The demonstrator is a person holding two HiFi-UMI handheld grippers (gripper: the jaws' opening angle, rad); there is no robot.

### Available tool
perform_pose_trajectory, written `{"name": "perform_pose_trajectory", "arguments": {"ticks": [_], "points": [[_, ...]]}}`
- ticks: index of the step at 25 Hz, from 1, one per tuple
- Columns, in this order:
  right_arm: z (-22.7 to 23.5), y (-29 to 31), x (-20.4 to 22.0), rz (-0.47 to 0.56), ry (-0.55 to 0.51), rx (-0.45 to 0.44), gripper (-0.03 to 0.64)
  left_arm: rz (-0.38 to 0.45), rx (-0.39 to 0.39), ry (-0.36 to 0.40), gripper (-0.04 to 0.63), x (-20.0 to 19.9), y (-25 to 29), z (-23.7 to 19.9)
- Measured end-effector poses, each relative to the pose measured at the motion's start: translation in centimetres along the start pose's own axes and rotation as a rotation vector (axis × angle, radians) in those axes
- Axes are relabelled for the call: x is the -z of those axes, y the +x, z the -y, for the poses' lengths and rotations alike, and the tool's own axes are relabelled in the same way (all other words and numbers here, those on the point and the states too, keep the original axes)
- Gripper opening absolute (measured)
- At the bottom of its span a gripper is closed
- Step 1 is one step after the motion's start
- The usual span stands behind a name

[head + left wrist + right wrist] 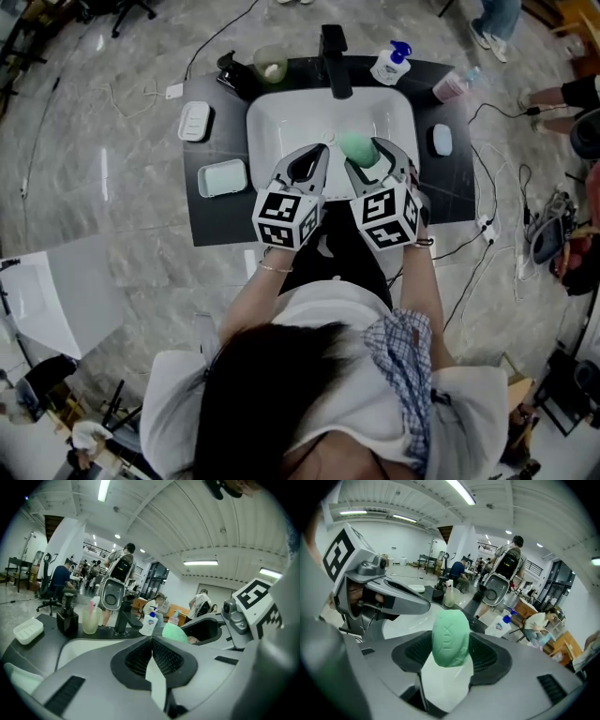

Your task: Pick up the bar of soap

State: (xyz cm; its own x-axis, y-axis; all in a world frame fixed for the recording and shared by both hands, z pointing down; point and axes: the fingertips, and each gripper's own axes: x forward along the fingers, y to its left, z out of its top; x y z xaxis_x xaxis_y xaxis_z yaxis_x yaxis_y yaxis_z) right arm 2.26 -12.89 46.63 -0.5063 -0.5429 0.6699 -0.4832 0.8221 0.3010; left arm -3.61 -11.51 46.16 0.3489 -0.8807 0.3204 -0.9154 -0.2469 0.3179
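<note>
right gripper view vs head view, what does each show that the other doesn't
Only the right gripper view: the stamped lettering on the green soap bar pinched between the right gripper's pads, and the ceiling lights. Only the head view: the pale green dish left of the basin and the person's own head. Both: the soap bar, basin, black faucet, pump bottle, left gripper.

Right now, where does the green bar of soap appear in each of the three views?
Head view: the bar of soap is just right of centre, in the right gripper, over the basin.
Left gripper view: the bar of soap is right of centre, beyond the shut left gripper.
Right gripper view: the bar of soap is at the centre, clamped between the jaws.
Shared landmark: the white pump bottle.
</note>
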Motion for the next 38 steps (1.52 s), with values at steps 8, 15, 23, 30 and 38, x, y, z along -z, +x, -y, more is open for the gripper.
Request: {"name": "perform_pose_trajectory", "arguments": {"ticks": [8,15,23,30,38], "points": [[5.4,-3.3,7.2,-0.07,0.121,0.107,0.259,-0.059,0.131,0.055,0.012,1.3,4.8,6.9],[8.5,-5.4,13.0,-0.131,0.207,0.139,0.259,-0.093,0.211,0.086,0.012,1.9,8.3,12.2],[11.5,-7.0,19.1,-0.192,0.281,0.146,0.259,-0.136,0.25,0.097,0.012,3.2,11.6,16.8],[11.9,-6.5,23.6,-0.255,0.334,0.075,0.259,-0.162,0.246,0.091,0.012,4.3,13.6,19.1],[12.2,-4.7,27.4,-0.326,0.356,0.004,0.259,-0.183,0.203,0.078,0.012,5.2,15.0,19.2]]}}
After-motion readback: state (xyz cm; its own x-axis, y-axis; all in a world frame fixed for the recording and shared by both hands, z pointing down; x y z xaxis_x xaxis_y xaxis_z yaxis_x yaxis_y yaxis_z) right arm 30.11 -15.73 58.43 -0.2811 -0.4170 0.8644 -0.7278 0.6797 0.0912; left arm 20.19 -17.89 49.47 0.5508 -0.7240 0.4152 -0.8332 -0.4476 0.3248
